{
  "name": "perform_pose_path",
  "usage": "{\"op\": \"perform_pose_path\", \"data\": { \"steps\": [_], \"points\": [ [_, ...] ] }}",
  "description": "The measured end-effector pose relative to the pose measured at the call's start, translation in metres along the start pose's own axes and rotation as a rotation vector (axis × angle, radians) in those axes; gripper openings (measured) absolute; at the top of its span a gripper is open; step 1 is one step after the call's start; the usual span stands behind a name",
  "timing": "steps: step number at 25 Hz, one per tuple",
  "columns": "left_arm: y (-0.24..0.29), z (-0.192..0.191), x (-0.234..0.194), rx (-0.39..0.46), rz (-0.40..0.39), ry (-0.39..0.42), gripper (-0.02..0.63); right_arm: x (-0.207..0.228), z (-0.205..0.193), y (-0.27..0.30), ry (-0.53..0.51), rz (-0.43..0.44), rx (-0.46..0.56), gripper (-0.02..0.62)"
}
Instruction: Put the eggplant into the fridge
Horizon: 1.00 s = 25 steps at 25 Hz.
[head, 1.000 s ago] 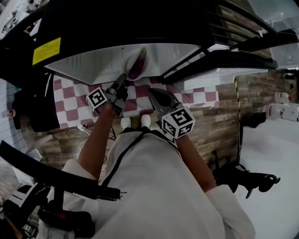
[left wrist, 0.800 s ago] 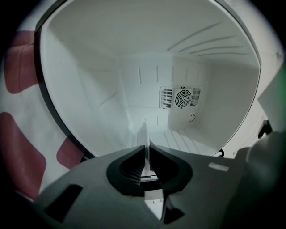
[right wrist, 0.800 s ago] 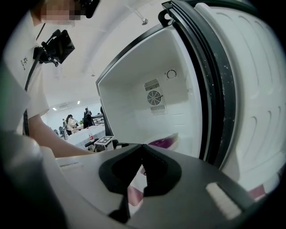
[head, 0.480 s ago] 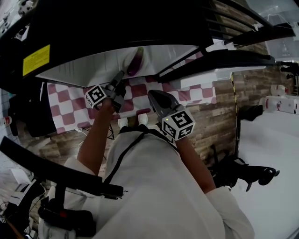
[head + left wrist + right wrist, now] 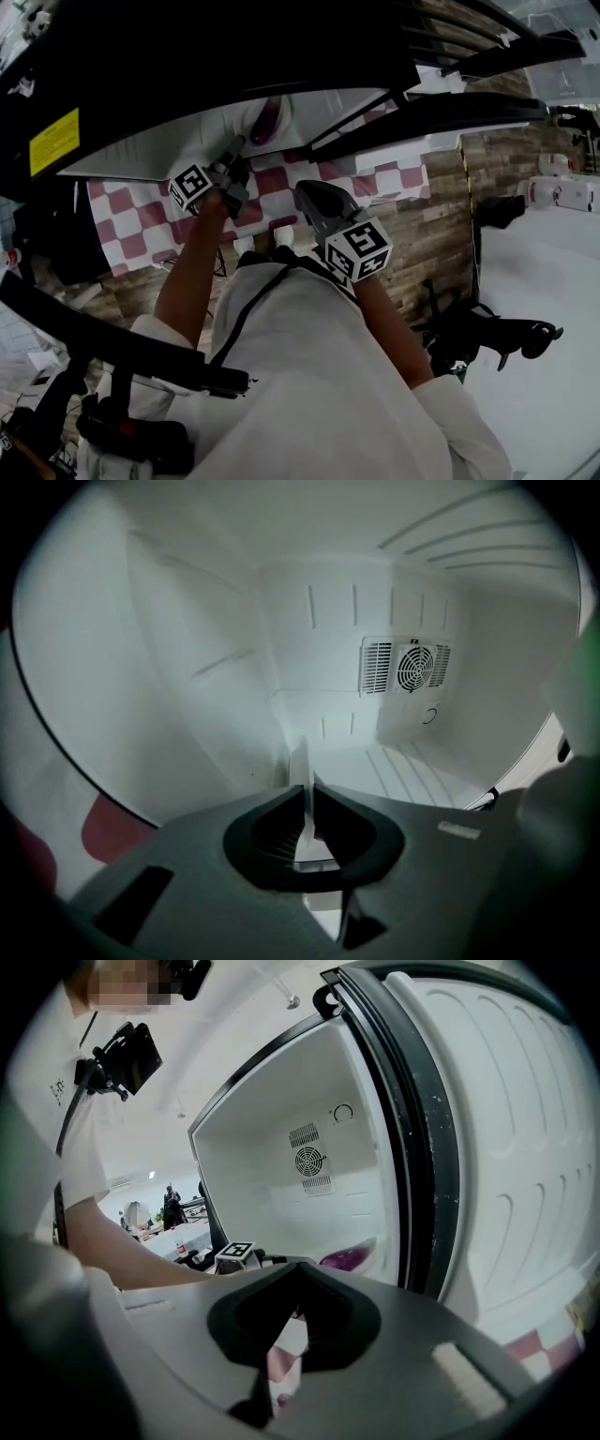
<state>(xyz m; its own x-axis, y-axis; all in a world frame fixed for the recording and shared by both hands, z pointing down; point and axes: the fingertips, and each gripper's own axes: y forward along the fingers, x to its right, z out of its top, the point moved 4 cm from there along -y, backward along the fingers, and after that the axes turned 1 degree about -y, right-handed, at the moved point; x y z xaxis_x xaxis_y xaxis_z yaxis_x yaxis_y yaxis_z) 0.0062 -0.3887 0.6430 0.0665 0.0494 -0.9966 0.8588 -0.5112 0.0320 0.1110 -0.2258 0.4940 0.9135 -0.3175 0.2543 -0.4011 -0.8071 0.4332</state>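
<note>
Plainly, the eggplant (image 5: 265, 122) lies inside the fridge (image 5: 159, 145), on the white floor of the open compartment near its front edge; in the right gripper view it shows as a purple shape low in the compartment, beneath the round fan grille (image 5: 308, 1161) on the back wall. No gripper holds it. The left gripper (image 5: 303, 771) points level into the compartment, just beside the eggplant in the head view, with its jaws pressed together and nothing between them. Its own view looks past the closed tips at the bare ribbed floor and the back wall. The right gripper (image 5: 307, 190) hangs outside the fridge, nearer the person, tilted somewhat downward; its jaws look closed as well and carry nothing. The fridge door (image 5: 487, 1110) stands open to the right of the compartment, its dark seal edging the opening. A red-and-white checked mat (image 5: 141, 211) lies on the wood-patterned floor in front of the fridge.
</note>
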Motion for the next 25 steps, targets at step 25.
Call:
{"op": "perform_pose_path", "data": {
  "steps": [25],
  "points": [
    [0.0102,0.0046,-0.0077,-0.015,0.188,0.097,0.073,0.0040,-0.0079,-0.0084,0.016,0.013,0.002,0.006]
  ]
}}
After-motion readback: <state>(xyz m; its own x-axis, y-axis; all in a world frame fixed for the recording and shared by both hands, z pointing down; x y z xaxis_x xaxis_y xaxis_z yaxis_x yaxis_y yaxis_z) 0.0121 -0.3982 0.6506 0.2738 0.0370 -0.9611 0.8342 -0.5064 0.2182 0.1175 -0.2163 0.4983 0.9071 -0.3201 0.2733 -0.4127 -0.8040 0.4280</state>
